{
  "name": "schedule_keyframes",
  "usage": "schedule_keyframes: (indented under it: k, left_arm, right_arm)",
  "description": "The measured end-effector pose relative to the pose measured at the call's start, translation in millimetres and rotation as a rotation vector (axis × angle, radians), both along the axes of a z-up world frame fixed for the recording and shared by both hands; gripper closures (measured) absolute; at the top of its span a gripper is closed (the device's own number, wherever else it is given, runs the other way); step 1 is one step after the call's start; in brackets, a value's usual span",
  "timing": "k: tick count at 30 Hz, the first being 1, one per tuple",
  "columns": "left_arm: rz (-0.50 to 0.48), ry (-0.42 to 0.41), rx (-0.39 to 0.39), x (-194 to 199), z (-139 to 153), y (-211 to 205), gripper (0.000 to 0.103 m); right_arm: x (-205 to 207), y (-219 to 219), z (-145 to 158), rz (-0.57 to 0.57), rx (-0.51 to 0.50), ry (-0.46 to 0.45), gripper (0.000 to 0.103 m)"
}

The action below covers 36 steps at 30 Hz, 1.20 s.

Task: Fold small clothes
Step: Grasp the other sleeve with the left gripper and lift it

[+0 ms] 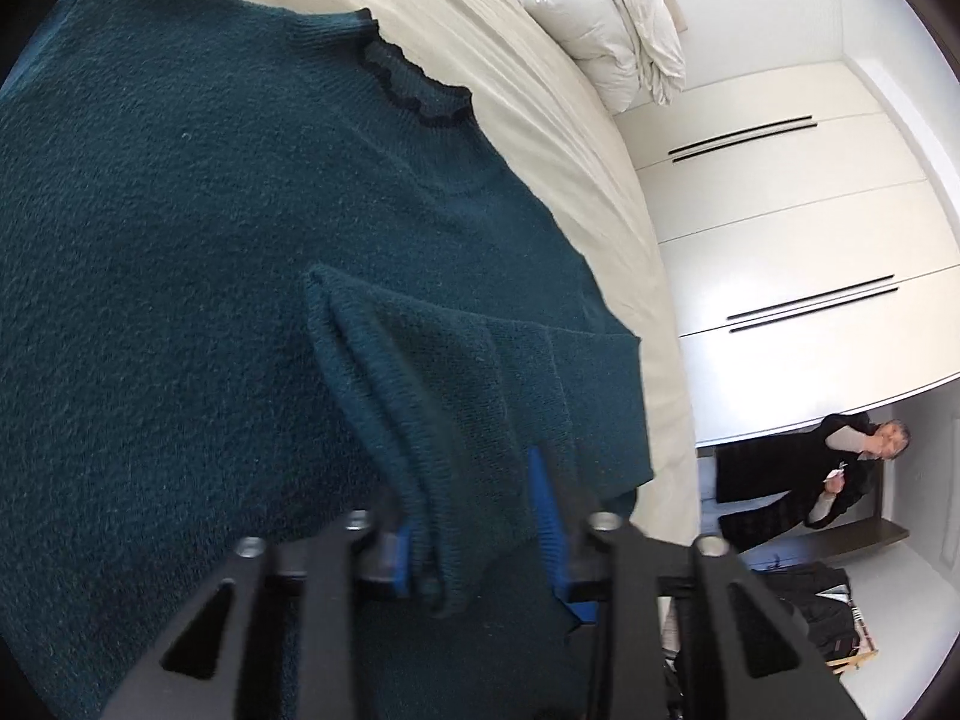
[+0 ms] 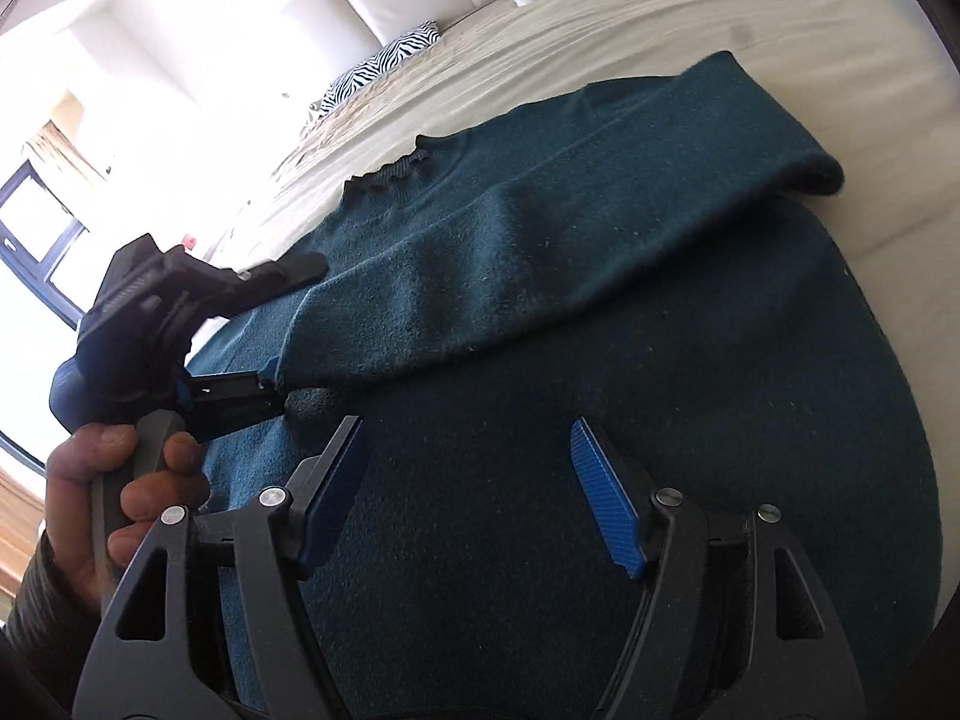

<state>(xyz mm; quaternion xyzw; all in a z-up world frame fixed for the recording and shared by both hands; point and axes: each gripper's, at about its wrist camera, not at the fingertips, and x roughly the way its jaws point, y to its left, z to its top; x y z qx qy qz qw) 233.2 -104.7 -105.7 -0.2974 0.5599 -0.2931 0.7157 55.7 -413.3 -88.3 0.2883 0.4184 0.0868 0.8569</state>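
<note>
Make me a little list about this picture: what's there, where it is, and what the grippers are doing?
garment: teal sweater, lying flat
surface: bed with a cream sheet
sleeve: sleeve folded across the sweater's front
collar: collar with a dark wavy edge
left gripper: left gripper, open, cuff between its fingers
right gripper: right gripper, open, over the sweater, holding nothing
background: pillows, wardrobe, person

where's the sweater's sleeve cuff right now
The sleeve cuff sits between the left gripper jaws, folded across the teal sweater body on the bed, left in the right wrist view.
</note>
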Motion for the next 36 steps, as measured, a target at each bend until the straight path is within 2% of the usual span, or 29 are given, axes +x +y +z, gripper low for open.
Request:
schedule_keyframes:
  k: [1, 7, 11, 17, 24, 31, 36]
  left_arm:
    - [-0.001, -0.016, 0.023, 0.5, 3.1, -1.3, 0.095]
    - [0.001, -0.172, 0.095, 8.0, 46.8, 15.6, 0.094]
    - [0.047, -0.223, 0.14, 16.9, 61.0, 48.8, 0.094]
    - [0.134, -0.197, 0.175, 26.5, 43.2, 97.9, 0.094]
    - [0.135, -0.164, 0.21, 26.6, 14.4, 104.8, 0.094]
    - [0.145, -0.137, 0.165, 22.2, -2.3, 110.6, 0.094]
    - [0.166, -0.134, 0.128, 25.0, -12.6, 111.6, 0.091]
  right_arm:
    - [-3.0, -4.4, -3.4, -0.009, 0.022, -0.002, 0.035]
    - [-11.8, -30.0, -15.9, -0.052, 0.153, -0.025, 0.035]
    - [-12.6, -34.1, -16.7, -0.058, 0.165, -0.034, 0.035]
    - [-11.1, -33.9, -18.1, -0.059, 0.155, -0.039, 0.035]
    - [-15.0, -38.0, -4.8, -0.081, 0.161, -0.023, 0.035]
    - [0.3, -76.0, 16.1, -0.149, 0.227, -0.042, 0.035]
    - [31.6, -109.5, 38.8, -0.149, 0.27, -0.076, 0.035]
